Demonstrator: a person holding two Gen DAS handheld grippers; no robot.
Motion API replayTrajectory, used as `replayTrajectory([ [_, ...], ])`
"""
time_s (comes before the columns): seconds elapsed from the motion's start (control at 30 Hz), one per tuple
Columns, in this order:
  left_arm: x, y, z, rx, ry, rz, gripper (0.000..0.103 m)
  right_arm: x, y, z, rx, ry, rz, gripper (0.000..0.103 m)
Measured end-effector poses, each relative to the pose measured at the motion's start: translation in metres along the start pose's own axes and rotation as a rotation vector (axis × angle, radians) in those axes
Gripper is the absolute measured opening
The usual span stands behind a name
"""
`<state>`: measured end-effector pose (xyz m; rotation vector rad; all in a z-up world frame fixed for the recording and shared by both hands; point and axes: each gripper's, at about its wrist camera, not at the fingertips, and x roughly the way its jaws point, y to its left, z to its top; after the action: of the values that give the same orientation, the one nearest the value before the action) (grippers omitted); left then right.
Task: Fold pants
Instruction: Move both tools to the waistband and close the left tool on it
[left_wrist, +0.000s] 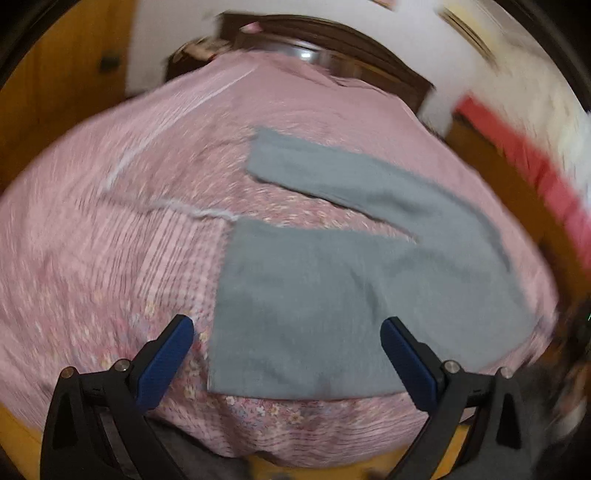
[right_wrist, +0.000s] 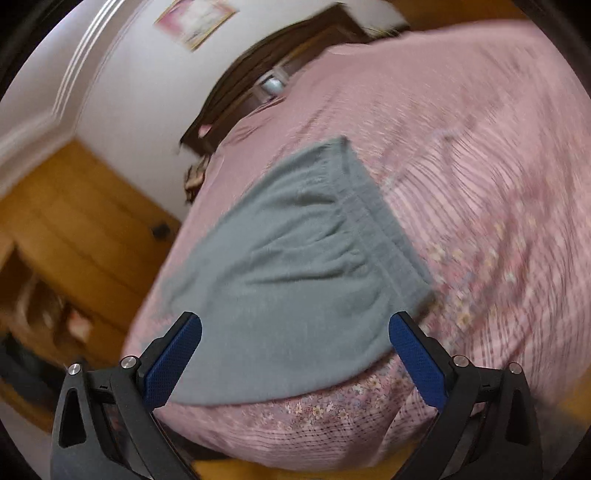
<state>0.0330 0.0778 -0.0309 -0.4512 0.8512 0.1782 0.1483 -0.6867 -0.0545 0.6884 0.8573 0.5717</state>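
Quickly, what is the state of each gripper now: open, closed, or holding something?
Left gripper: open, holding nothing, above the grey pants.
Right gripper: open, holding nothing, above the waistband end of the pants.

Pants (left_wrist: 317, 295) are lying flat on the bedspread (left_wrist: 110, 240) near the bed's foot edge, one leg angling away toward the headboard (left_wrist: 332, 48). The left gripper (left_wrist: 288, 332) is hovering above the leg ends, jaws apart, while the right gripper (right_wrist: 295, 332) is hanging over the waistband (right_wrist: 380, 221), fingers spread.
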Motion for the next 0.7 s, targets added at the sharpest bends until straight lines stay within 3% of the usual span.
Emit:
replayTrajectory([
  [0.1, -0.002, 0.022, 0.001, -0.165, 0.028, 0.010, 0.103, -0.008, -0.013, -0.007, 0.049, -0.065, 0.062, 0.103],
  [0.17, 0.001, 0.042, -0.007, -0.338, 0.063, -0.064, 0.103, -0.016, -0.024, -0.010, 0.088, -0.097, 0.098, 0.103],
  [0.27, 0.004, 0.061, -0.023, -0.514, 0.074, -0.133, 0.103, -0.023, -0.032, -0.010, 0.124, -0.113, 0.145, 0.103],
  [0.4, 0.000, 0.064, -0.042, -0.603, 0.047, -0.139, 0.103, -0.027, -0.034, -0.010, 0.128, -0.128, 0.173, 0.103],
  [0.5, -0.010, 0.060, -0.057, -0.660, 0.020, -0.154, 0.089, -0.030, -0.030, -0.014, 0.093, -0.129, 0.154, 0.103],
  [0.7, -0.020, 0.042, -0.072, -0.699, -0.028, -0.223, 0.089, -0.017, -0.013, -0.015, 0.043, -0.115, 0.151, 0.103],
])
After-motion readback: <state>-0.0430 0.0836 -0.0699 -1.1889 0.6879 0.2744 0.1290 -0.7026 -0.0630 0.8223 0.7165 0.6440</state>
